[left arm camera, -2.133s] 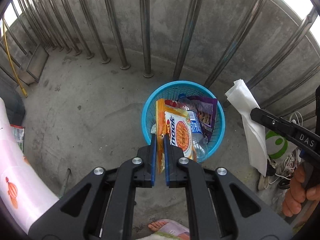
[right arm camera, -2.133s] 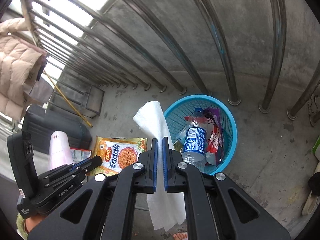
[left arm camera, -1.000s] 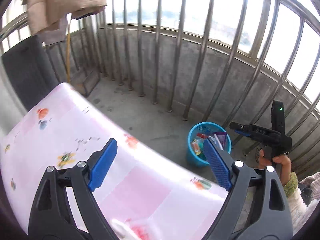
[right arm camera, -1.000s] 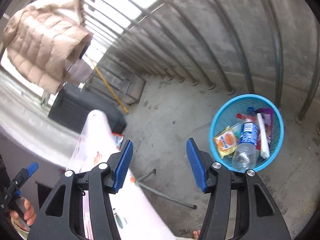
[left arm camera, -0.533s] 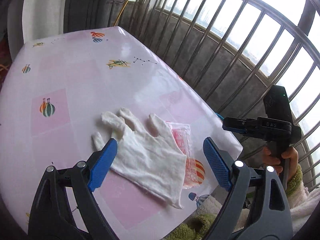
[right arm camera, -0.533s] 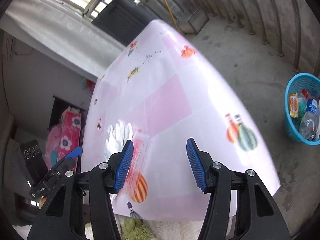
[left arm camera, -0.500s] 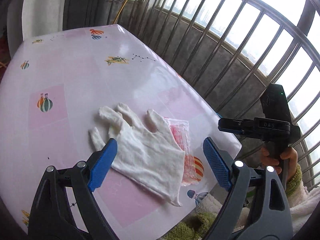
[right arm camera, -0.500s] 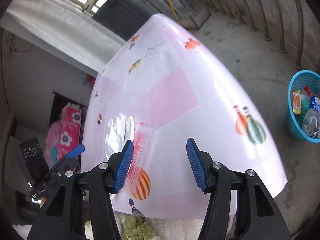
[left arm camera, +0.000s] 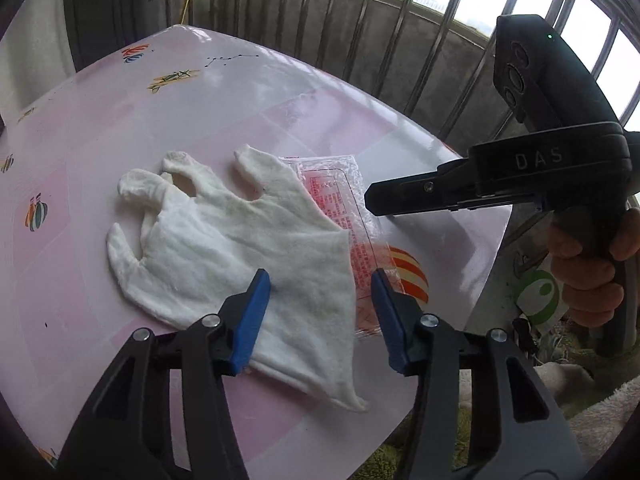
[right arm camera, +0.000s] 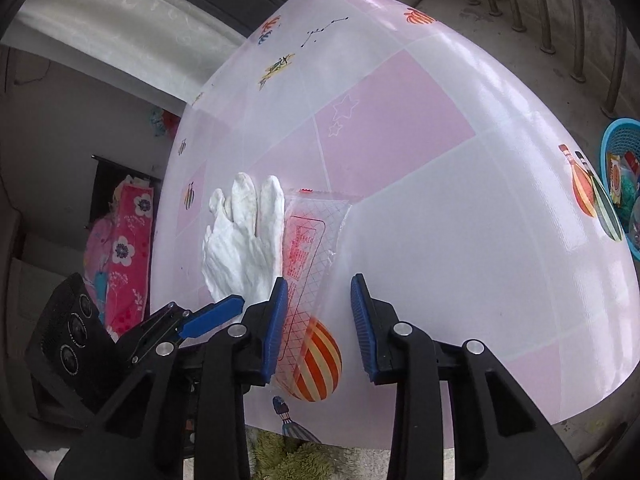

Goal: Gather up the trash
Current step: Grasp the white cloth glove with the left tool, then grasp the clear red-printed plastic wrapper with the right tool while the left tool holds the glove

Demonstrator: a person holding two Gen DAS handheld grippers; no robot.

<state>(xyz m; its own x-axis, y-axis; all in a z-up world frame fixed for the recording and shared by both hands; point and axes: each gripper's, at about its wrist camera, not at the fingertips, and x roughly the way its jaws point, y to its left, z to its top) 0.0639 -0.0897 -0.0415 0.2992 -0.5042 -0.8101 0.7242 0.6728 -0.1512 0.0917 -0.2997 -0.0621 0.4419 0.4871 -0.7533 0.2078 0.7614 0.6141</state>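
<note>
A white cloth glove (left arm camera: 236, 248) lies flat on the pink and white table (left arm camera: 100, 128). A clear plastic wrapper with red print (left arm camera: 344, 216) lies partly under its right side. My left gripper (left arm camera: 320, 312) is open, its jaws straddling the glove's cuff just above it. My right gripper (right arm camera: 318, 320) is open over the near end of the wrapper (right arm camera: 308, 256), with the glove (right arm camera: 244, 240) to its left. In the left wrist view the right gripper (left arm camera: 480, 188) points in from the right, close above the wrapper.
A blue trash basket (right arm camera: 622, 184) holding wrappers and a bottle stands on the concrete floor past the table's right edge. Steel railing bars (left arm camera: 360, 20) run behind the table. A green rug (right arm camera: 288, 456) lies below the near table edge.
Both grippers have come down closer to the glove and wrapper. Two seconds ago they were shut on a snack packet and a tissue above the basket; both items now lie in the basket.
</note>
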